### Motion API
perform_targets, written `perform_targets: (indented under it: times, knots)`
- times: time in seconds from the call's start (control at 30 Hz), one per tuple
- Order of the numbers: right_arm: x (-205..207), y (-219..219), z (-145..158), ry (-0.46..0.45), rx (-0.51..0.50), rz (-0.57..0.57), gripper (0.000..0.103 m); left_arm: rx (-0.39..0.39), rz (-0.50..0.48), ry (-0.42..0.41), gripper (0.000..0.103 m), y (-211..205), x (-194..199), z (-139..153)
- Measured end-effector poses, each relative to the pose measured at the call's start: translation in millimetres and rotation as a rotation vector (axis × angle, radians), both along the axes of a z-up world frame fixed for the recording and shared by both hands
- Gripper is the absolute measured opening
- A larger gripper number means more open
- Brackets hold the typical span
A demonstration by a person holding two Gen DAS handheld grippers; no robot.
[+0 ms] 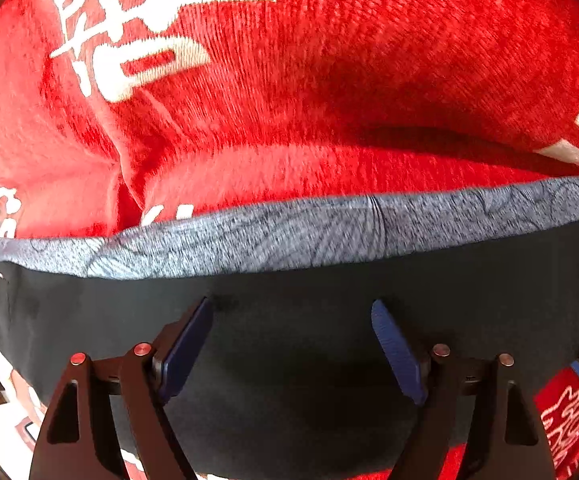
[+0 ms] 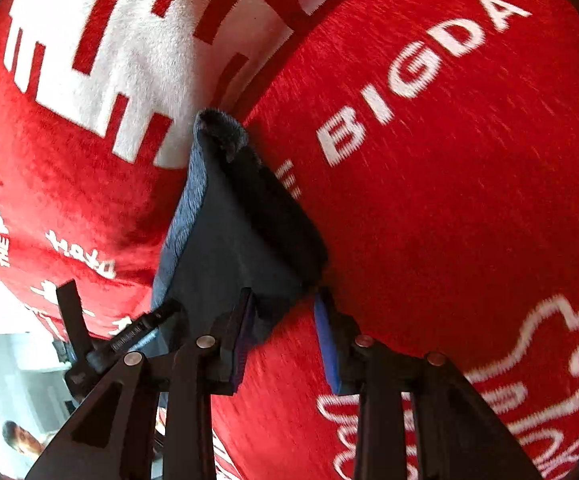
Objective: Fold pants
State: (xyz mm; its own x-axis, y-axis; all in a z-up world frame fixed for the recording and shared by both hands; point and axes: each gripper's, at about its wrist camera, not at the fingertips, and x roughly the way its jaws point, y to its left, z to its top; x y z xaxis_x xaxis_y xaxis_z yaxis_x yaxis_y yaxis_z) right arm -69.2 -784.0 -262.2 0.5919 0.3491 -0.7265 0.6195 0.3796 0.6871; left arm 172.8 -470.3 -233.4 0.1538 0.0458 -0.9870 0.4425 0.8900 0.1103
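Pants (image 1: 289, 340) lie on the red blanket (image 1: 329, 80) with white lettering, already folded into a compact dark bundle as far as I can judge, the heathered grey waistband (image 1: 289, 232) along the far edge. My left gripper (image 1: 293, 308) hovers wide open over the dark cloth. My right gripper (image 2: 283, 300) is spread too, with a corner of the bundle between its pads. Probably one fold or a final smoothing remains.
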Motion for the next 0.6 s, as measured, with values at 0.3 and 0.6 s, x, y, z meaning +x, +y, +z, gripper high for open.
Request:
perform_targets:
  times: [0.3,0.6]
  knots:
    - [29,-10,-9,-0.063,0.074,-0.094,0.02,-0.017,-0.006,-0.012,0.08,-5,-10,-4]
    - [8,9,82,-0.232,0.07,-0.07,0.014,-0.072,-0.108,0.006,0.069,-35,-54,38]
